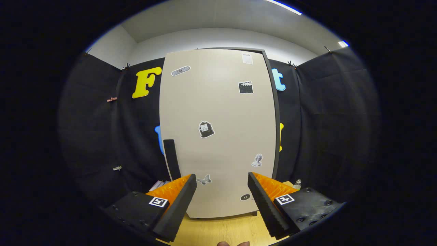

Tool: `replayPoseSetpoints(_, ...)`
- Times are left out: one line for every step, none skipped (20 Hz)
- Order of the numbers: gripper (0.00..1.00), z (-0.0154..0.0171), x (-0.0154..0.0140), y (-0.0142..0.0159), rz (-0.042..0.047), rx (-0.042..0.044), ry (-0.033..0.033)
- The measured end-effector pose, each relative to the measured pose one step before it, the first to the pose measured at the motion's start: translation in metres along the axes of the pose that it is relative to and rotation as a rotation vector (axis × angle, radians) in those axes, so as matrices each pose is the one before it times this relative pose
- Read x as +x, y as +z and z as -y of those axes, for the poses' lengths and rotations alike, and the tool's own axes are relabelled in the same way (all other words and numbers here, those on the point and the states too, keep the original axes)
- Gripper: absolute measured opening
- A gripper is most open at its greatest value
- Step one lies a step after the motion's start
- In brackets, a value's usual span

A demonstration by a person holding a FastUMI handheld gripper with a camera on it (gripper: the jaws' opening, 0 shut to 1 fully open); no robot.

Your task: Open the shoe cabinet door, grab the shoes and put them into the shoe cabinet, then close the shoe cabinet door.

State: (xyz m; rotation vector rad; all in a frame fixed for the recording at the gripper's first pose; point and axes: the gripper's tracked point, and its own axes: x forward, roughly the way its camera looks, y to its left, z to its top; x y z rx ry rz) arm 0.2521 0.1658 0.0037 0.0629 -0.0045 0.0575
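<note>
The shoe cabinet door is filling the middle of the frame, standing upright and apparently shut, its pale face dotted with small stickers. Below it, a wooden tabletop is showing along the lower centre. The gripper is hovering just in front of the door's lower part, its fingers standing wide apart and holding nothing, the door visible between them. A dark vertical handle is sitting at the door's lower left edge, just above the left finger. At the bottom centre, what may be fingertips of a hand are peeking in.
</note>
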Motion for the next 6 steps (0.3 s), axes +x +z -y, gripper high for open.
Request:
replayPoseSetpoints(0.98, 0.00077, 0.0011, 0.00061, 0.00138, -0.00005, -0.00125)
replayPoseSetpoints(0.98, 0.00072, 0.00019, 0.00088, 0.00305, 0.00154, -0.00247)
replayPoseSetpoints(0.98, 0.00012, 0.00059, 0.0006, 0.00156, 0.00309, -0.00096)
replayPoseSetpoints(0.98, 0.00054, 0.00006, 0.0003, 0.00144, 0.00063, -0.0006)
replayPoseSetpoints(0.98, 0.00044, 0.0003, -0.00013, 0.00024, -0.00247, -0.00201)
replayPoseSetpoints(0.98, 0.00098, 0.00098, 0.0002, -0.0011, -0.00243, -0.00166)
